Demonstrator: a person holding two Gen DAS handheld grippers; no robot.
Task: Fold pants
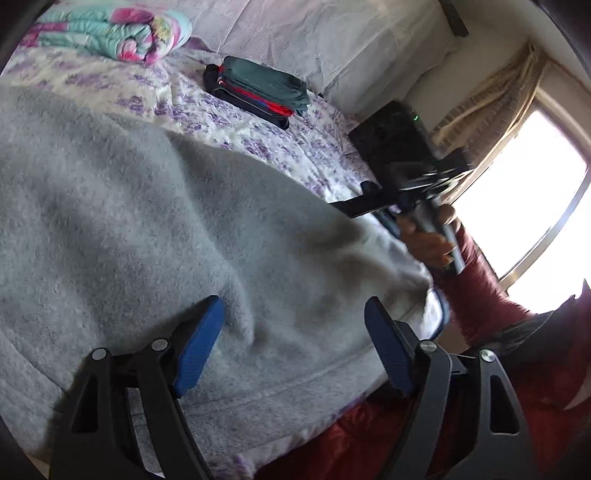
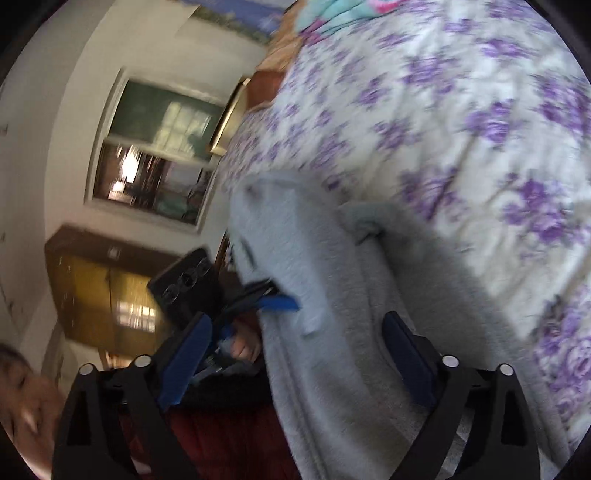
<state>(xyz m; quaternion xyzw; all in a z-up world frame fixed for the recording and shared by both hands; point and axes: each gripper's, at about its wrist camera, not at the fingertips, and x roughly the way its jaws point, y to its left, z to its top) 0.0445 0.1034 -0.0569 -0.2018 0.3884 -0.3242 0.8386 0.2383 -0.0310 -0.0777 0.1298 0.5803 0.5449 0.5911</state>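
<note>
Spreading over grey pants (image 1: 147,221), both hand-held grippers, left (image 1: 295,347) and right (image 2: 295,354), gape wide, gripping nothing.

- A bed (image 1: 280,147) fills most of both views, covered in a cream spread printed with purple flowers.
- A rolled quilt (image 1: 122,33) in turquoise and pink lies at the far end of the bed.
- A pale quilted headboard or cushion (image 1: 332,40) stands behind it.
- A window (image 1: 524,199) on the right glares white with daylight; a bunched cream curtain (image 1: 495,92) hangs beside it.
- In the right wrist view, white walls (image 2: 55,110) surround a framed interior window (image 2: 159,147), blurred, with bright reflections.
- Below it stands a brown-framed doorway (image 2: 103,295), glowing yellow.
</note>
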